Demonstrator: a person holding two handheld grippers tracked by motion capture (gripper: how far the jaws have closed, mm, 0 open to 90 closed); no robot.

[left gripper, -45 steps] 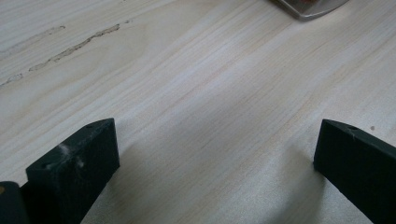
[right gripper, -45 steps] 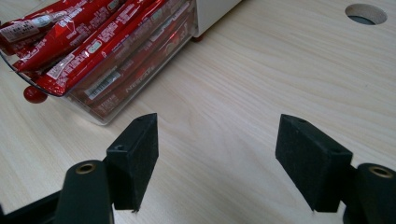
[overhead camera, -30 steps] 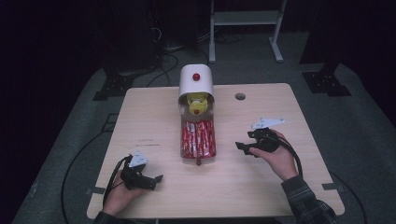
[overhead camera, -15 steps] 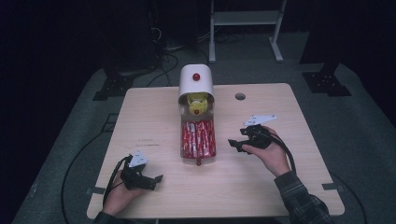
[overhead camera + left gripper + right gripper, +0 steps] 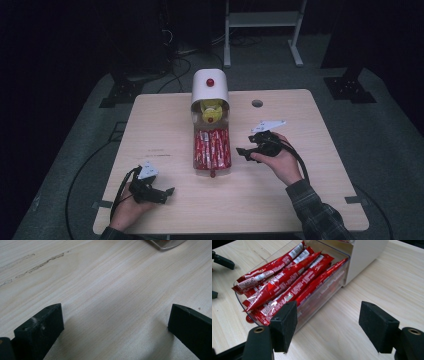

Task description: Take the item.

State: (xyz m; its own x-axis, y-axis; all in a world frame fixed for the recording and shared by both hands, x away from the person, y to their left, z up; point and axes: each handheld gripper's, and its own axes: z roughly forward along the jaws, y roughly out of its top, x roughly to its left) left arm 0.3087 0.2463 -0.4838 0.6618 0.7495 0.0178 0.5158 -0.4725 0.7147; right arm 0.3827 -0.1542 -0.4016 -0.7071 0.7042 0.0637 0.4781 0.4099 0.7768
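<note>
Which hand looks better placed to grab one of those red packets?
Probably the right. The right gripper sits open just beside the clear tray, facing the red packets. The left gripper rests open near the table's front edge, farther away, pointing at bare wood.

Your table [image 5: 300, 190] is pale wood with fine grain streaks. Red sachets [image 5: 284, 282] with white and silver print lie in a clear tray [image 5: 324, 293]. The housing [image 5: 210, 90] behind it is white with a red knob [image 5: 210, 82], and something yellow [image 5: 212, 106] sits under it. Both claws, left [image 5: 115, 325] and right [image 5: 328, 322], have black jaws. Your right sleeve [image 5: 320, 215] is dark plaid. The floor [image 5: 385, 150] is grey.
</note>
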